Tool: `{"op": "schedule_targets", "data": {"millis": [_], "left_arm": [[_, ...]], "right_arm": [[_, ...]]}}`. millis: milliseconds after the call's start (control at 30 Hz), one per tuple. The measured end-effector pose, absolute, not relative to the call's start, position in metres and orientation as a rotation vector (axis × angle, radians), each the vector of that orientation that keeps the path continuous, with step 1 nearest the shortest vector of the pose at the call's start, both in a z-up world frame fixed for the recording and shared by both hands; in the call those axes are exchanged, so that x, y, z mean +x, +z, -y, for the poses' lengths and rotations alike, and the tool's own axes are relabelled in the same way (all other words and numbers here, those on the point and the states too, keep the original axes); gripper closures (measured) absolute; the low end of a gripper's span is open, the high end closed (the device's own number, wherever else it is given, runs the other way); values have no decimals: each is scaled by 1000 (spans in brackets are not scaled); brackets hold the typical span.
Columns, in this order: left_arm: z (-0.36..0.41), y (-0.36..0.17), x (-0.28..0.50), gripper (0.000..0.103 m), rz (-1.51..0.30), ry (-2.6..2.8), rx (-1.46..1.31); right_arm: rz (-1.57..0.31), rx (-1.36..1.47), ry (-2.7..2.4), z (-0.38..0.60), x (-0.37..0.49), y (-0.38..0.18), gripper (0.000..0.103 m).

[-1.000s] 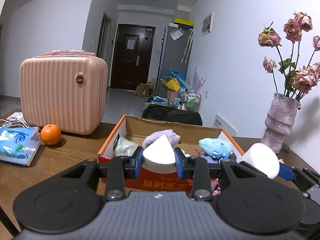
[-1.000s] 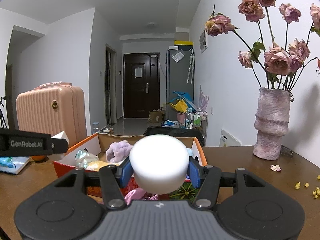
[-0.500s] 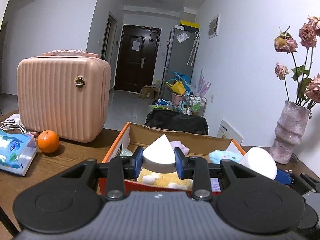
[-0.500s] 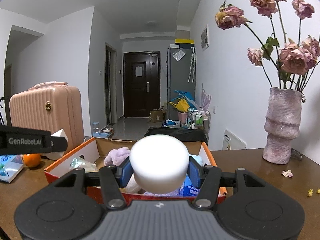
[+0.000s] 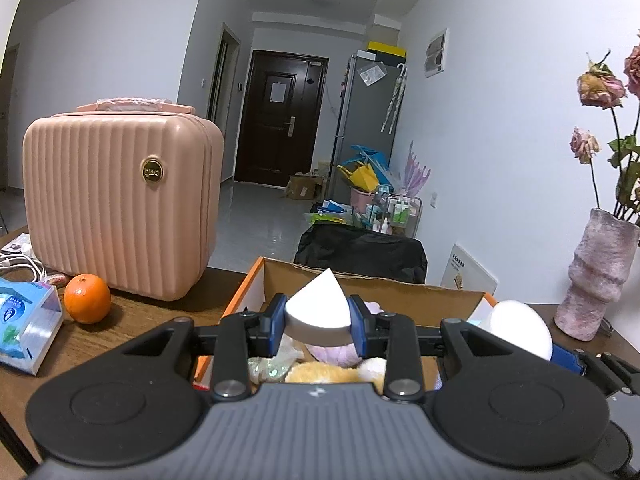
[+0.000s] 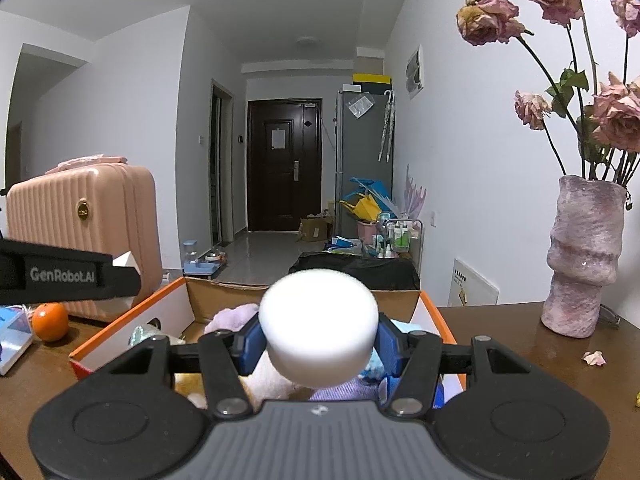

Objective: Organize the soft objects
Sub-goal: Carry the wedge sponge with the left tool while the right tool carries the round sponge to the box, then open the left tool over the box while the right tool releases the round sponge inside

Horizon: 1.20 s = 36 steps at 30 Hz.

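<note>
Sponges are what is being carried: a white wedge-shaped sponge [image 5: 318,307] is clamped between the blue pads of the left gripper [image 5: 317,316], and a white round sponge [image 6: 319,326] is clamped in the same way by the right gripper [image 6: 319,340]. Both are squeezed from their flat sides, presumably because foam gives under the pads and is gripped securely that way without slipping. The two pieces are held above the open cardboard box [image 6: 168,304], the wedge over its left half and the round one toward its middle, so that each can be let go straight into it. Other soft things are already gathered inside: a lilac plush [image 6: 232,316], a yellow fluffy toy [image 5: 324,372] and something light blue [image 6: 404,326], which suggests the box is meant as the collecting place. The box is set on the wooden table [image 6: 500,324], toward its far edge. Further out, at the table's left side, an orange [image 5: 87,298], a tissue pack [image 5: 24,320] and a pink ribbed case [image 5: 120,204] are seen; near the right side, a vase of dried roses [image 6: 580,256] is standing.
</note>
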<state>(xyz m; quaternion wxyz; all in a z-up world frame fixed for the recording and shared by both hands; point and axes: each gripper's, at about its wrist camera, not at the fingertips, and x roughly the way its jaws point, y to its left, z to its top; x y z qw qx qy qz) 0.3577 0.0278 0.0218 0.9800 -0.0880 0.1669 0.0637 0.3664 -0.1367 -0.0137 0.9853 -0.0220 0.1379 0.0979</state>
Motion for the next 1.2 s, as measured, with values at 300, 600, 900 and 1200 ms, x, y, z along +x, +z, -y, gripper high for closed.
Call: {"op": "schedule_targets", "data": {"millis": [300, 600, 900, 1200], "left_arm": [[-35, 22, 381, 69, -331, 142, -183], [-38, 21, 402, 69, -327, 149, -170], [-42, 16, 419, 69, -334, 164, -149], [-44, 8, 429, 69, -353, 174, -129]], "right_arm": [[-281, -46, 182, 126, 387, -15, 47], [-294, -62, 173, 115, 402, -18, 47], [-325, -48, 162, 110, 418, -19, 47], [-342, -44, 160, 109, 422, -22, 47]]}}
